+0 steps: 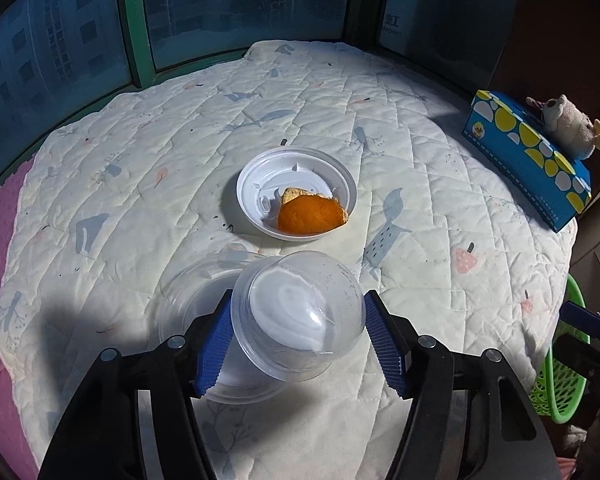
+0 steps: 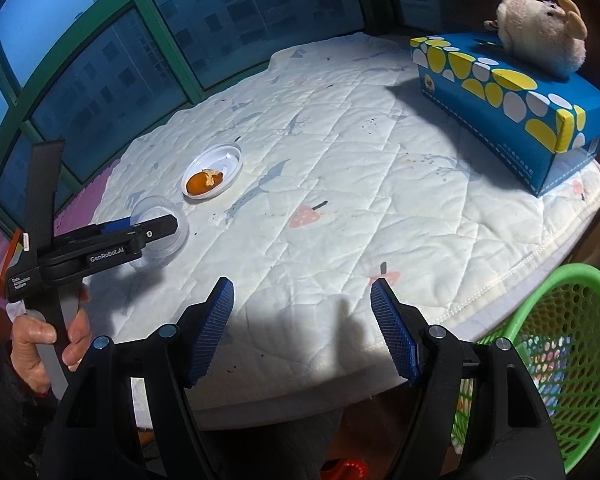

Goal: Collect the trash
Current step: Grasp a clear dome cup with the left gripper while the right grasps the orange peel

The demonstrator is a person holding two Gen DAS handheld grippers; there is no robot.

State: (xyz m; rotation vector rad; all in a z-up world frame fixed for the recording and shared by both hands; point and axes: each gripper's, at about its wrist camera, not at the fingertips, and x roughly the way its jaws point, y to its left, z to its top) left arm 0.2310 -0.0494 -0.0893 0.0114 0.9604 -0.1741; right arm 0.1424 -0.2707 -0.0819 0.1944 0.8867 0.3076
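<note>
One clear cup (image 1: 300, 316) between left claw (image 1: 300, 344) pads, one orange peel (image 1: 311, 216).

Clear glossy plastic cup (image 1: 300, 320), centre foreground; white smooth plastic lid (image 1: 296, 196); matt quilted cloth cover (image 1: 160, 140); green perforated plastic basket (image 2: 560, 360), lower right; ribbed blue gripper pads (image 2: 216, 328).

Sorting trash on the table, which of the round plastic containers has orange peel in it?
The white shallow dish farther out on the quilt holds the orange peel. The clear domed container between the left gripper fingers holds none.
</note>
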